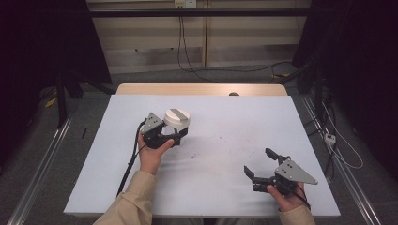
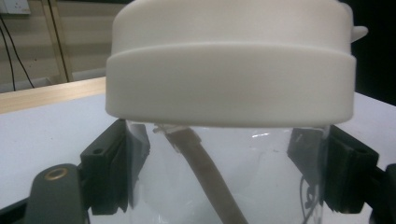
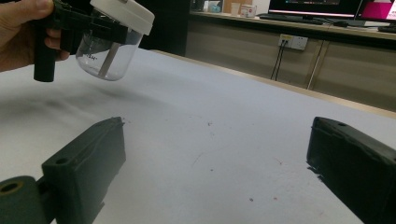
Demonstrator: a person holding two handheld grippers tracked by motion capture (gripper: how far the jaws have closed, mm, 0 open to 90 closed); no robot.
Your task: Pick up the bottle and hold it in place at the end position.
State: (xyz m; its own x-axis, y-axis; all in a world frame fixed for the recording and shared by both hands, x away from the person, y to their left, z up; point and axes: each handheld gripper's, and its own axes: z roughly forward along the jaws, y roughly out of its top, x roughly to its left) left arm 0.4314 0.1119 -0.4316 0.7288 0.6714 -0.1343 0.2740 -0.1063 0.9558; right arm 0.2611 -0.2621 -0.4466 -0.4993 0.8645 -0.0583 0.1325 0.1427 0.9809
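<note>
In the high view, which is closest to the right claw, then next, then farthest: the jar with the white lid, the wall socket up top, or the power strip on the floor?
1. Power strip, on the floor right of the right claw.
2. Jar, lifted in the left claw, across the table.
3. Wall socket, top of the back wall.

Faint dark printed marks sit on the clear jar (image 3: 105,56), too small to be read.

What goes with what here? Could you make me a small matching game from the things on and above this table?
Things:
1. cup
2. lid
3. left gripper
4. right gripper

States:
a. white, on top of the cup
b. open, holding nothing
c. clear, held off the table
d. shut on the cup

Pairs: 1-c, 2-a, 3-d, 4-b
</note>
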